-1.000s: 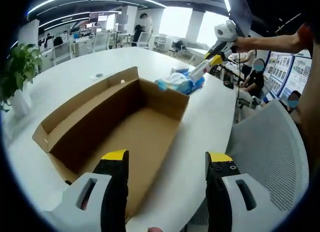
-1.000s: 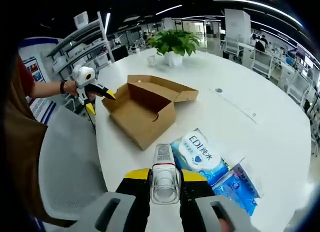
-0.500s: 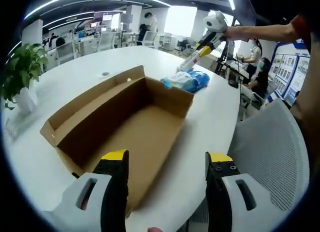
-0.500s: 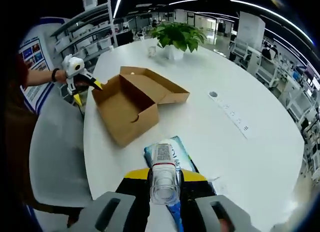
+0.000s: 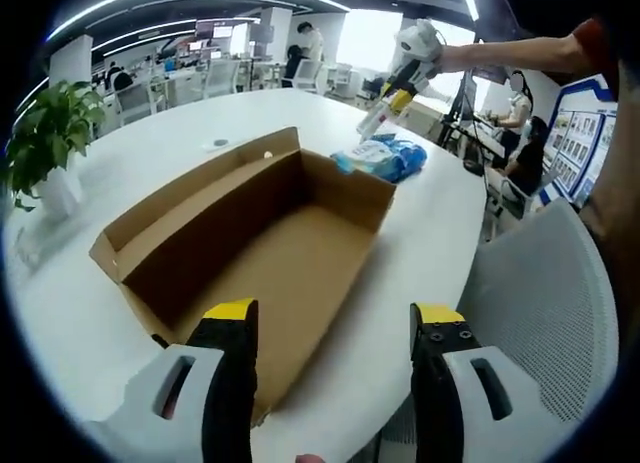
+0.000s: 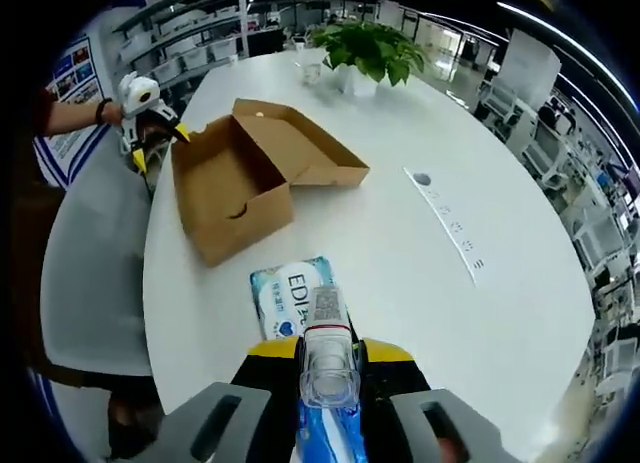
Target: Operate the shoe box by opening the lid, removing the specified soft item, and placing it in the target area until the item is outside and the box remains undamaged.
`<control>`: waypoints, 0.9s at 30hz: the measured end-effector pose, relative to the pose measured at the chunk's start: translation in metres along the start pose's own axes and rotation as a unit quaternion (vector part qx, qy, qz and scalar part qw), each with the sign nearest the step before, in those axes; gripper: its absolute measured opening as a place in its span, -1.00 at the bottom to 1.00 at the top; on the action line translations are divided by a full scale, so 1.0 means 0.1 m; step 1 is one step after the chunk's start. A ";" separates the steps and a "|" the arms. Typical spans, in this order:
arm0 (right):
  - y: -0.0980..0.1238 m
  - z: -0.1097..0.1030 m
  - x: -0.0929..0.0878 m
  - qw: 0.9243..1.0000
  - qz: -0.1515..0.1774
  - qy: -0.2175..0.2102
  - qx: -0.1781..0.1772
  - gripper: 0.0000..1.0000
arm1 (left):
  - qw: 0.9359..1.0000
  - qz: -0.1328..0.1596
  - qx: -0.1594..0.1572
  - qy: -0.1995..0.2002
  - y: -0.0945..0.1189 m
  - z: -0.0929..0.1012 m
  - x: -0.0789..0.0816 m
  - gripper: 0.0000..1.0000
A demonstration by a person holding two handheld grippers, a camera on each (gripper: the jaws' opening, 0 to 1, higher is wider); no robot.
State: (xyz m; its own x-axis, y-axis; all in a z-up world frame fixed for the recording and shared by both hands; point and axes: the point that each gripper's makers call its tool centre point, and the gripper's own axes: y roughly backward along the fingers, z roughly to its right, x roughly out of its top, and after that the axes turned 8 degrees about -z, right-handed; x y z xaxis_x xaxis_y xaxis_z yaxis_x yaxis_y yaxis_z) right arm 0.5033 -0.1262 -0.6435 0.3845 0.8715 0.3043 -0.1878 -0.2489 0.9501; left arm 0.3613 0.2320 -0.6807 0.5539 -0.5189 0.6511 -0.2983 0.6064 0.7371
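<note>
Hiding part of the blue pack [image 6: 300, 295]: right gripper [image 6: 328, 358].

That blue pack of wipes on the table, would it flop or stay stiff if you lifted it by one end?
The blue pack looks like a soft film wrapper, so it would probably sag. It lies flat on the table, so it is unlikely to roll. Probably light.

The left gripper [image 5: 330, 328] is held low with its jaws wide apart and nothing between them. The right gripper [image 6: 329, 355] is raised on an outstretched arm [image 5: 510, 53], jaws closed on a clear bottle [image 6: 328, 353].
</note>
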 end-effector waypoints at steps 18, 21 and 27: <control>-0.16 0.28 -0.04 0.996 -0.060 0.063 -0.016 -0.67 | 1.000 -0.007 0.008 0.002 0.03 -0.04 0.01 0.21; -0.18 0.31 -0.05 0.994 -0.072 0.079 -0.018 -0.67 | 1.000 -0.008 0.009 0.002 0.03 -0.05 0.00 0.21; -0.23 0.40 -0.08 0.992 -0.088 0.090 -0.020 -0.67 | 1.000 -0.012 0.009 0.000 0.02 -0.04 0.00 0.21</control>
State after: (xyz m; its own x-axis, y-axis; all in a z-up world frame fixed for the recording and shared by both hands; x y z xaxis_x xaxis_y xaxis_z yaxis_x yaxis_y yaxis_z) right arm 0.5408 -0.1443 -0.6656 0.2480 0.9620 0.1142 -0.1694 -0.0730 0.9828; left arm 0.3637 0.2356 -0.6800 0.5604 -0.5337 0.6333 -0.2995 0.5823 0.7558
